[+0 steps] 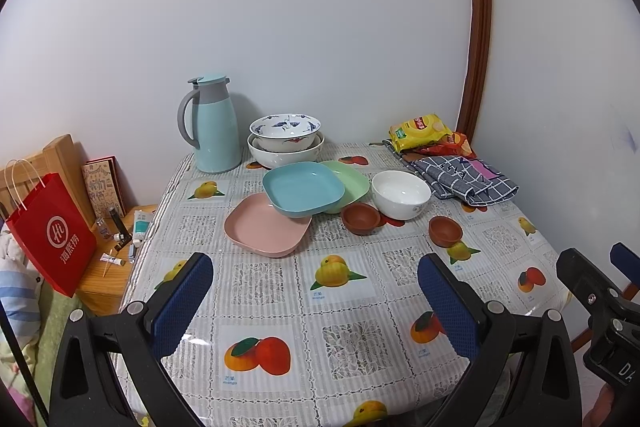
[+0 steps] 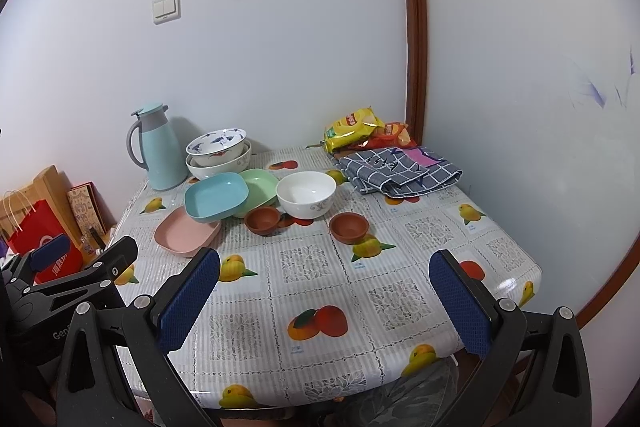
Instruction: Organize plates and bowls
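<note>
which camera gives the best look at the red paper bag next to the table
The left wrist view. There the red bag stands whole beside the table, with its white handles and logo clear. In the right wrist view the bag is small at the edge, and the left gripper covers its lower part.

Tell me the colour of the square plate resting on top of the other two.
Light blue plate, clearest in the left wrist view.

plates (image 1: 303, 188) left of bowl (image 1: 401, 193)
</note>
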The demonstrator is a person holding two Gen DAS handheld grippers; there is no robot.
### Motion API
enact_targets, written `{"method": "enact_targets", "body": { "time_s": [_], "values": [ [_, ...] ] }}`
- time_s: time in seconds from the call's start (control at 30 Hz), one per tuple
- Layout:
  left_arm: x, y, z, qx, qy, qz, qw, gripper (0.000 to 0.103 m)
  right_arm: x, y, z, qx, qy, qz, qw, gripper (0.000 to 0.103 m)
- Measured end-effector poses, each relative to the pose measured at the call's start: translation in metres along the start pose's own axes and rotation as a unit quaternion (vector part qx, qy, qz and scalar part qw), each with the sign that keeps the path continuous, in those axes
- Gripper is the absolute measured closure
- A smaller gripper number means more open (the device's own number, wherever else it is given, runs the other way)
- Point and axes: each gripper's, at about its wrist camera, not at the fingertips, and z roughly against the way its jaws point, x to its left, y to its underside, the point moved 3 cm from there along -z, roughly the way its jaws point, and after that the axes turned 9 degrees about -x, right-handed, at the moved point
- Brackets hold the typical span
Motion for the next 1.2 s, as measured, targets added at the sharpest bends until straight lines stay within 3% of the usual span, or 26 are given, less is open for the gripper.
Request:
{"method": "enact_targets", "body": {
  "time_s": [1.2],
  "values": [
    [0.0027, -0.0062, -0.0053, -0.003, -0.006, -0.003, 1.0, 0.0, 0.002, -0.0055, -0.0044, 0.001, -0.008, 0.001, 1.0, 0.0]
  ]
}}
